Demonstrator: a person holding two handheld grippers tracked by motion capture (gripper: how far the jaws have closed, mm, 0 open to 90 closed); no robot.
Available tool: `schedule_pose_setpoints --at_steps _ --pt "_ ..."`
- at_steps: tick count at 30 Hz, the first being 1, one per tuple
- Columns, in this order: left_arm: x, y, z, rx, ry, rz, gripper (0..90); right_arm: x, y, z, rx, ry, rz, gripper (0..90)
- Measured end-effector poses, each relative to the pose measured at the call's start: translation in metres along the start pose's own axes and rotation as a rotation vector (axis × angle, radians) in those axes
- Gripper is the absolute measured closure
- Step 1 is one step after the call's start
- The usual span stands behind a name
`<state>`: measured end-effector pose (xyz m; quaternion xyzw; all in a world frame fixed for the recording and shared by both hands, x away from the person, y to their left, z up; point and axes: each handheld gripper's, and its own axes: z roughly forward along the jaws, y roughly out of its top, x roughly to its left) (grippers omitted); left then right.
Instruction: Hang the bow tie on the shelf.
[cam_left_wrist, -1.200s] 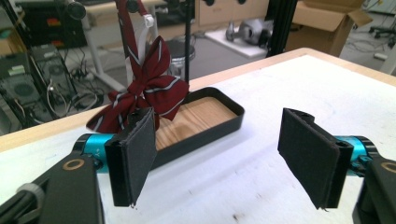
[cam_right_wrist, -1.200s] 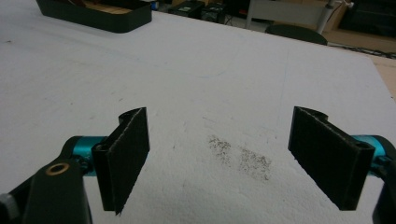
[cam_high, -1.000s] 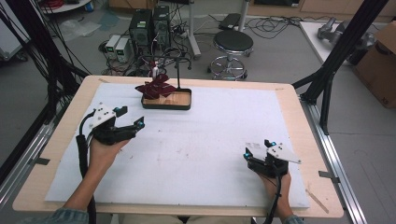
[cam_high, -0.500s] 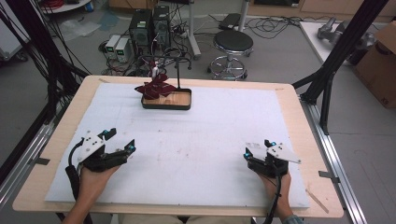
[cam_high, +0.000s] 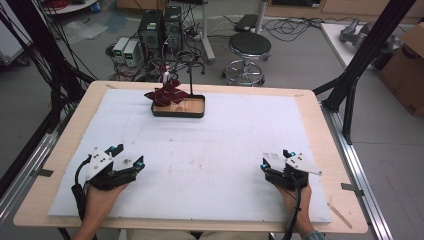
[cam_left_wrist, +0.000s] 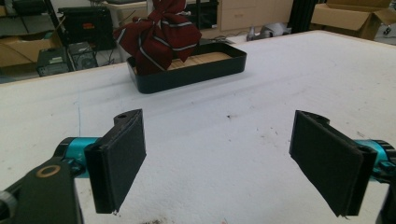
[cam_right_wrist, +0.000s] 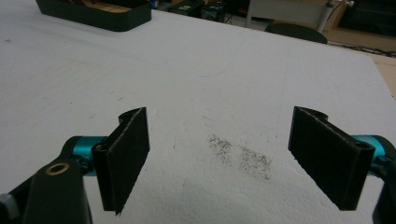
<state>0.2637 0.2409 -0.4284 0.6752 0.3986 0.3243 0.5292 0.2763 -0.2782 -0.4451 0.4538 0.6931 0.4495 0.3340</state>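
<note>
Both tools sit low at the near edge of the tabletop (cam_high: 210, 150), well short of the tray (cam_high: 178, 106), which stands at the far side w/ the red striped cloth (cam_high: 165, 93) bunched over its left end and spilling past the rim.

Left tool (cam_high: 126, 165): jaws wide apart, nothing btwn them; they've just been opening further. In the left gripper view the pads (cam_left_wrist: 122, 161) frame bare white surface, w/ the tray (cam_left_wrist: 196, 70) and cloth (cam_left_wrist: 161, 32) straight ahead but well off. Right tool (cam_high: 276, 162): jaws also apart, empty; in the right gripper view the tray (cam_right_wrist: 93, 16) is only a corner far up-left, and a grey smudge (cam_right_wrist: 240, 156) lies on the surface just ahead of the jaws.

Risks, as I judge them:
- Cloth is soft and knotted-looking; a pinch on one loose fold prob. drags the whole bundle, or slips out.
- Tray looks light. Pulling the cloth sideways could slide or tip it, esp. w/ no second tool holding the rim.
- A thin dark stand (cam_high: 190, 80) rises at the tray's back, near the cloth. A tool coming in high from the near side could knock it, or the cloth could snag on it.
- Right tool is far from the tray and aimed past it, so a reach needs a turn first; a rushed one may clip the tray's right end.
</note>
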Motion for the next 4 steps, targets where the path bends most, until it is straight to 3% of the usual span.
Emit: schedule_pose_setpoints --at_steps 4 --pt "0.0000 0.0006 -0.0006 -0.002 0.009 0.010 18.8 0.0001 0.0001 0.0001 -0.001 0.001 0.000 19.6"
